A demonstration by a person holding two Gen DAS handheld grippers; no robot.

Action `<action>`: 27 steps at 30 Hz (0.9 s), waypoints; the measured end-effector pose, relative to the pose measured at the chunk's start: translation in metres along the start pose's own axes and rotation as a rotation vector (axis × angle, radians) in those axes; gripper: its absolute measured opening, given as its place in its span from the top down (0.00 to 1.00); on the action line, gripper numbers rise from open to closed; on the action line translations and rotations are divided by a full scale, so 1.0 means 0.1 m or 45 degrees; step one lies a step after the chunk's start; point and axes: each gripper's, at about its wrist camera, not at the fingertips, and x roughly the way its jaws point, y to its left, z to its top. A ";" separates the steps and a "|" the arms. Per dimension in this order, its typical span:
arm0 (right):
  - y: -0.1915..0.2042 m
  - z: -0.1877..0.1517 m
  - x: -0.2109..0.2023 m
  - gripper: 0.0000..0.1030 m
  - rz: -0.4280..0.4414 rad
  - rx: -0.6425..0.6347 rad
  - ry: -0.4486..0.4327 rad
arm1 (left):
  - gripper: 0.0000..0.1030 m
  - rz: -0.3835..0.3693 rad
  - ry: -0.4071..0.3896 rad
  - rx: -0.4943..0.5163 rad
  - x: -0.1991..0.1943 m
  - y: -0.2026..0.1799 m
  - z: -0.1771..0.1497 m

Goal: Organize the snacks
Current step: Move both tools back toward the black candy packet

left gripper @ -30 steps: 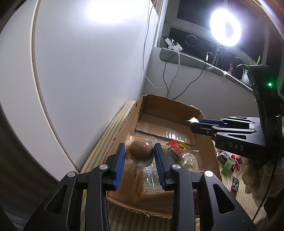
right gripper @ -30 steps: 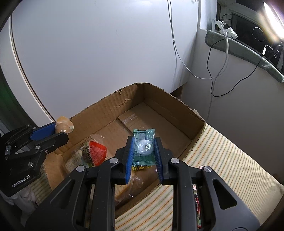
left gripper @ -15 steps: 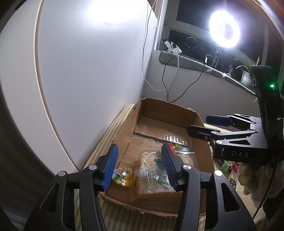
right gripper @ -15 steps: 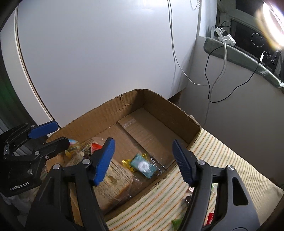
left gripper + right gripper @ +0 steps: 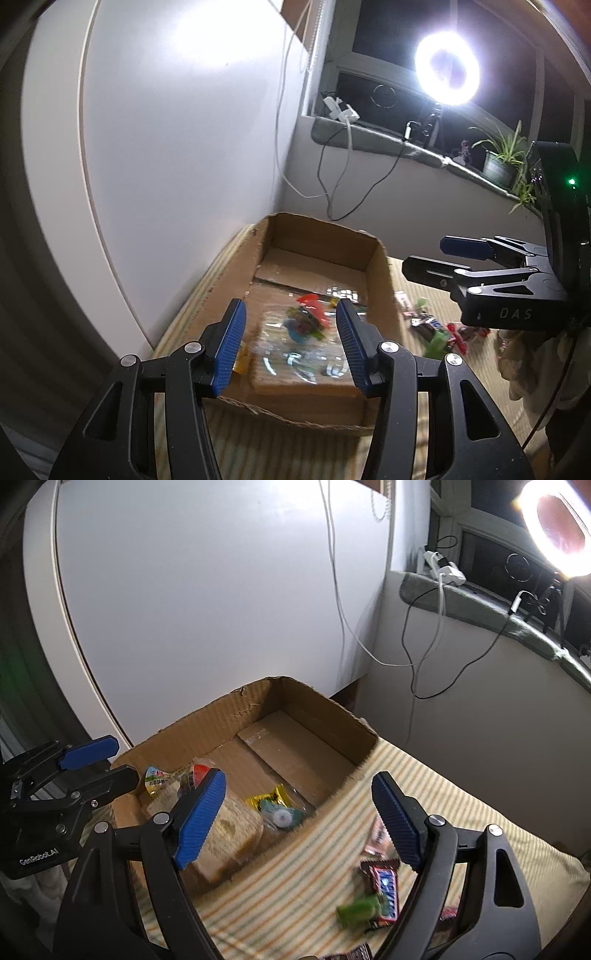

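Note:
An open cardboard box [image 5: 380,273] [image 5: 325,716] stands on a striped mat and holds several snacks: a clear bag of bread [image 5: 225,830], a green packet [image 5: 280,814], a yellow packet [image 5: 267,797] and a jelly cup [image 5: 157,779]. My left gripper [image 5: 290,347] is open and empty above the box's near end; it also shows in the right wrist view [image 5: 99,764]. My right gripper [image 5: 299,816] is open and empty above the box's right wall and the mat; it also shows in the left wrist view [image 5: 443,258]. Loose snacks lie on the mat: a Snickers bar [image 5: 386,890] and a green candy [image 5: 356,912].
A white wall panel [image 5: 177,147] rises left of the box. A window ledge [image 5: 388,142] with cables, a ring light [image 5: 447,72] and a potted plant [image 5: 500,162] lies behind. More wrapped candies [image 5: 439,332] lie on the striped mat [image 5: 424,775] right of the box.
Both grippers opened and dropped their snacks into the box: the left let go of a brown round snack, the right a green packet. Both then pulled back, the right toward the mat.

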 end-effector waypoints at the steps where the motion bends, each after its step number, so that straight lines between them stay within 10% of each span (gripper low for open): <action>1: -0.02 -0.02 -0.05 0.19 -0.002 0.006 -0.005 | 0.52 -0.009 -0.001 0.003 -0.02 -0.03 0.00; 27: -1.22 -1.60 -1.04 0.19 -0.252 0.327 0.126 | 0.53 -0.411 0.261 0.228 0.27 -1.40 -0.53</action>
